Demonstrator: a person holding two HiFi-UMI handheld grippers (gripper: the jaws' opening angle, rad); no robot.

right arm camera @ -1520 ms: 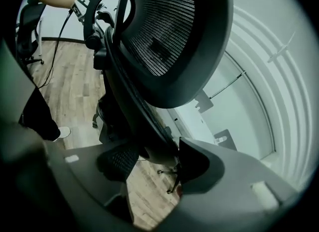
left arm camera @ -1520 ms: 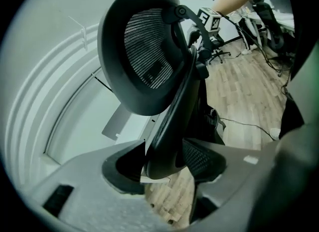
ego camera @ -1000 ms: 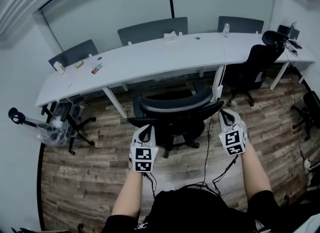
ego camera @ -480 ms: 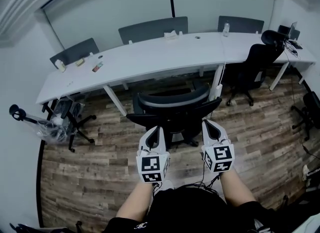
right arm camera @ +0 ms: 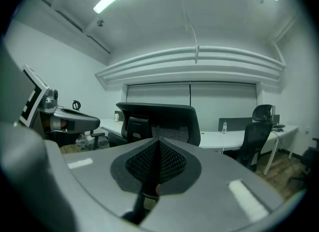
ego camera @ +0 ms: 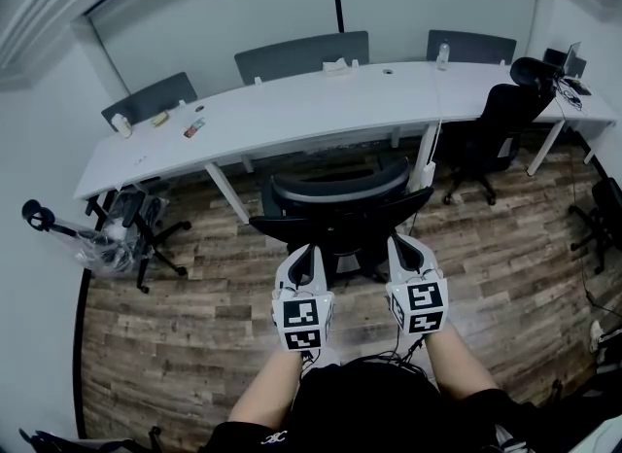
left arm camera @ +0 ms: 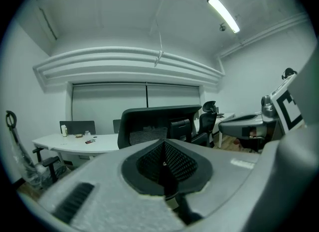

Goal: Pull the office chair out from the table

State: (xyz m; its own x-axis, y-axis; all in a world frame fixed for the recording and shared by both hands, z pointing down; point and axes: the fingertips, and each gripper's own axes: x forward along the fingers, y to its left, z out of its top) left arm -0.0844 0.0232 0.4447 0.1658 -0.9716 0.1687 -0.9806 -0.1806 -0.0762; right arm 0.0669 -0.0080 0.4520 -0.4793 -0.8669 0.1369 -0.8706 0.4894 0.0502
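The black office chair (ego camera: 335, 210) stands out from the long white table (ego camera: 292, 111), its backrest toward me. My left gripper (ego camera: 309, 251) and right gripper (ego camera: 400, 244) hover side by side just behind the backrest, apart from it, both shut and empty. The left gripper view shows the shut left gripper (left arm camera: 164, 164) pointing at the chair's backrest (left arm camera: 159, 121). In the right gripper view the shut right gripper (right arm camera: 158, 161) faces the same backrest (right arm camera: 159, 116).
A second black office chair (ego camera: 491, 130) stands at the table's right end. A small wheeled chair with a plastic bag (ego camera: 131, 232) is at the left. Grey chairs (ego camera: 296, 54) line the table's far side. Cables trail on the wood floor (ego camera: 194, 325).
Both grippers have drawn back from the sides of the backrest toward my body and come closer together. The chair has stayed where it was.
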